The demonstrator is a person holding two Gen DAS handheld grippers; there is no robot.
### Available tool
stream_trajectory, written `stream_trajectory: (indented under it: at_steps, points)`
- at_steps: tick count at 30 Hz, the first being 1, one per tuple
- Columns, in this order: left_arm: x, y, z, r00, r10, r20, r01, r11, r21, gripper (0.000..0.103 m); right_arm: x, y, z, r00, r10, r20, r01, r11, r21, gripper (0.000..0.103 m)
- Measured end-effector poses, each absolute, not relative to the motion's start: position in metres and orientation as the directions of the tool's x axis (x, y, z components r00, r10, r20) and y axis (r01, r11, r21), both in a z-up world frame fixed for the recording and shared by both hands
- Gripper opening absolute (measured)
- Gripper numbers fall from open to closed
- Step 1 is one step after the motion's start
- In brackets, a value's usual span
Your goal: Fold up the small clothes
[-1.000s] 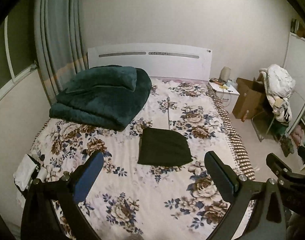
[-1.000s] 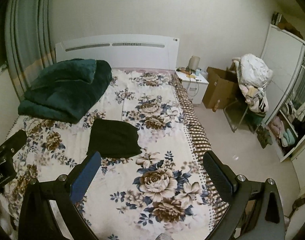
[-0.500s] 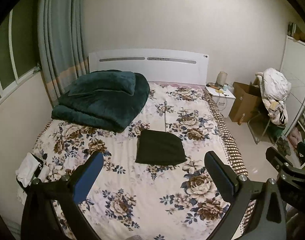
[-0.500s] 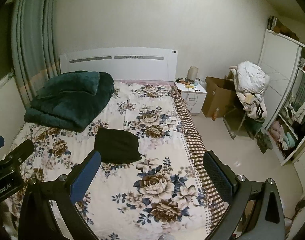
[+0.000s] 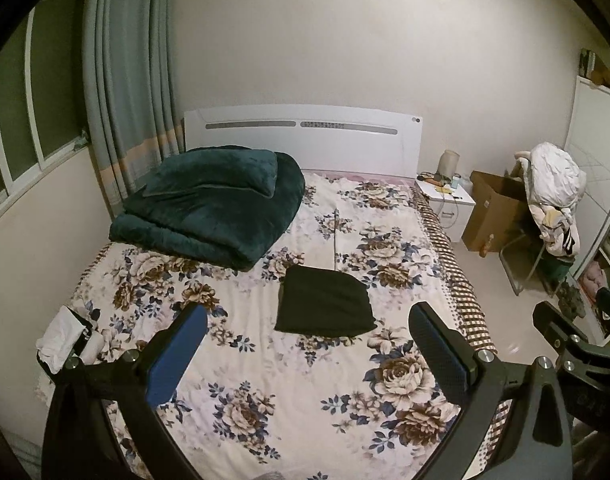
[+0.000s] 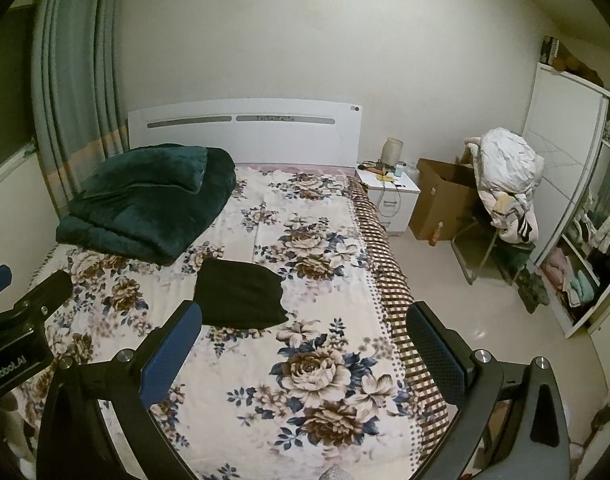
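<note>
**Folded black garment (image 5: 325, 304) lies mid-bed as two hand-held grippers hover, jaws wide and empty**

Taking the garment as landmark: to its left and toward the headboard (image 5: 301, 140) sits a folded dark green blanket (image 5: 209, 208); the garment itself rests flat on the floral bedspread (image 5: 265, 380), apart from both tools; to its right, past the bed's checked edge, stand a white nightstand (image 6: 389, 196) and a cardboard box (image 6: 441, 200). The left hand-held gripper (image 5: 305, 344) and right hand-held gripper (image 6: 305, 340) are both spread open, holding nothing, well short of the cloth. The risk, as judged from here: a pinch that takes only the top layer would pull the fold apart, or catch the bedspread beneath. Lettering on the left tool's body, seen from the right wrist, is partly cut off; it ends in "Robot.AI".
</note>
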State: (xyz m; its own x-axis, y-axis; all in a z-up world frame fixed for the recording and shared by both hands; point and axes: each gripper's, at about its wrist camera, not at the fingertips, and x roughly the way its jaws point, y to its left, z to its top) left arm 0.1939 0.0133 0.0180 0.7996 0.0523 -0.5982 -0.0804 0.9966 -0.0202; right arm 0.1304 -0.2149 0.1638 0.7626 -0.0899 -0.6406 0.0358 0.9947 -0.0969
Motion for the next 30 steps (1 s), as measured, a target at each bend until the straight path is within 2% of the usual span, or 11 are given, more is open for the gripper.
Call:
stream_trajectory:
  at_steps: [30]
  points:
    - [0.191, 0.006, 0.039, 0.807, 0.037, -0.589, -0.059, 0.998, -0.018, 0.103, 0.121, -0.217, 0.170, 0.775, -0.054, -0.629, 0.034, 0.998, -0.044, 0.103]
